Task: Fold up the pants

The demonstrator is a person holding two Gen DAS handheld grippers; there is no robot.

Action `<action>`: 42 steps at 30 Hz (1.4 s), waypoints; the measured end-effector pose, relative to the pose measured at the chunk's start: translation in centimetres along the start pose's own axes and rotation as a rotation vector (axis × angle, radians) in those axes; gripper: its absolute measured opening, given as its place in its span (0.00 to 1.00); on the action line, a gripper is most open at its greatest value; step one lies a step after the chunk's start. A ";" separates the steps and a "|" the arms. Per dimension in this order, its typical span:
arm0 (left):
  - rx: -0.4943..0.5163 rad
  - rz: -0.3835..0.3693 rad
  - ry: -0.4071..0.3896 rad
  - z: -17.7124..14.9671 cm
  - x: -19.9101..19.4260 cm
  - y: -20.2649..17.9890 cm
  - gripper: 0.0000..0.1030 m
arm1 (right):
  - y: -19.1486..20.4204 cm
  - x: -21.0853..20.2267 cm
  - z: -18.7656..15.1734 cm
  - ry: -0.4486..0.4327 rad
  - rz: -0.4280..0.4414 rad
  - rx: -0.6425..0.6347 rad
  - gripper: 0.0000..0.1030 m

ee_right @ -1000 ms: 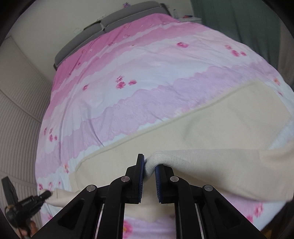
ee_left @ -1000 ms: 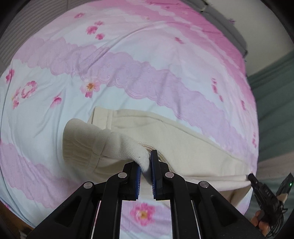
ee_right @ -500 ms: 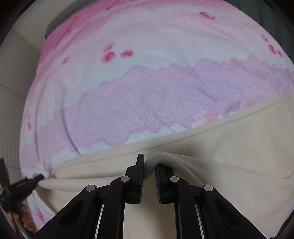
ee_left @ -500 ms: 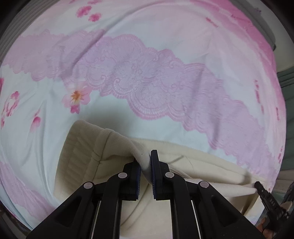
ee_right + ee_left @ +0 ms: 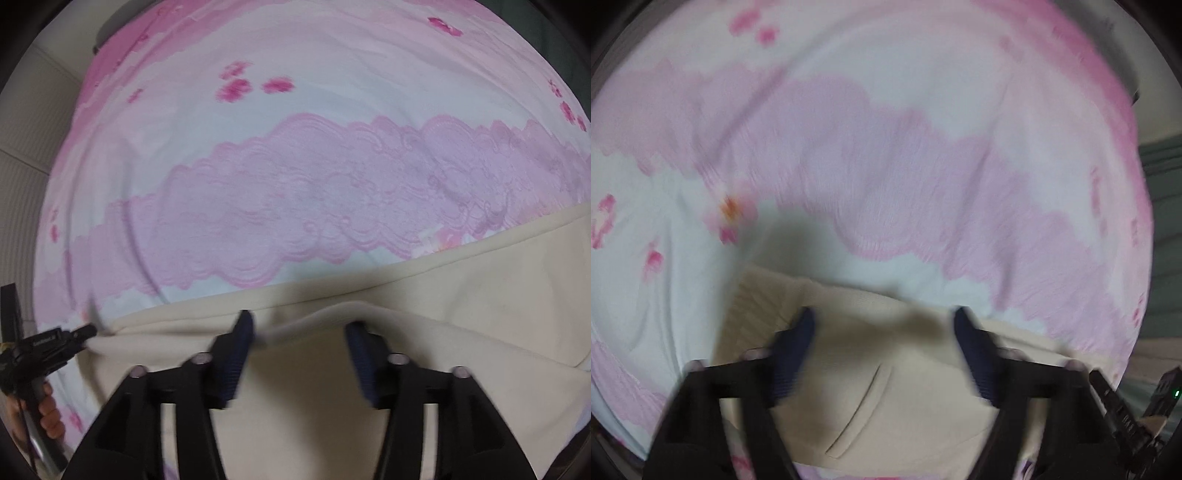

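Note:
The cream pants (image 5: 886,384) lie folded on the pink bedspread. In the left wrist view my left gripper (image 5: 884,325) is open just above the pants, near their ribbed end (image 5: 753,306). In the right wrist view the pants (image 5: 461,295) stretch across the lower frame. My right gripper (image 5: 299,328) is open over the folded edge, and a raised fold of cloth (image 5: 317,317) sits between the fingers, touching neither pad clearly. The left gripper also shows at the left edge (image 5: 44,343). The left view is blurred.
The pink and white flowered bedspread (image 5: 295,166) fills both views beyond the pants. A grey headboard (image 5: 110,26) and pale wall stand at the far end. The right gripper's tip shows in the left wrist view (image 5: 1123,410).
Both grippers have opened and let go of the pants. The lifted cloth has dropped flat onto the layer below.

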State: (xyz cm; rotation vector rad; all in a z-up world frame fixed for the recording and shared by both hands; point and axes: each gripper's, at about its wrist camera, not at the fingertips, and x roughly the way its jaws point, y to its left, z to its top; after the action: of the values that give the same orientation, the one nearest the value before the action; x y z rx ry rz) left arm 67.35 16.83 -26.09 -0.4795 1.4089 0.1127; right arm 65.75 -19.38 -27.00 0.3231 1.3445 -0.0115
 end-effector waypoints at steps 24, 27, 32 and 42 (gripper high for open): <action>0.858 -0.179 -0.155 -28.0 -12.2 -14.4 0.79 | -7.6 -18.7 -19.8 -0.236 -0.080 -0.042 0.65; 0.910 -0.187 -0.123 -31.6 -11.3 -17.3 0.79 | -10.9 -18.9 -22.1 -0.218 -0.106 0.004 0.65; 0.928 -0.165 -0.050 -36.7 -8.8 -21.3 0.79 | -17.5 -19.0 -25.4 -0.170 -0.135 0.069 0.65; 0.763 -0.034 0.070 -44.5 -2.3 -26.3 0.79 | -29.8 -15.1 -27.9 0.000 -0.131 0.044 0.65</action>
State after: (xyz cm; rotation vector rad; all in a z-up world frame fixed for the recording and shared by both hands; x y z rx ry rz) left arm 35.44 -23.54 -20.91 0.1286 1.3924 -0.4614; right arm 29.87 -43.94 -24.47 0.2722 1.3647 -0.1505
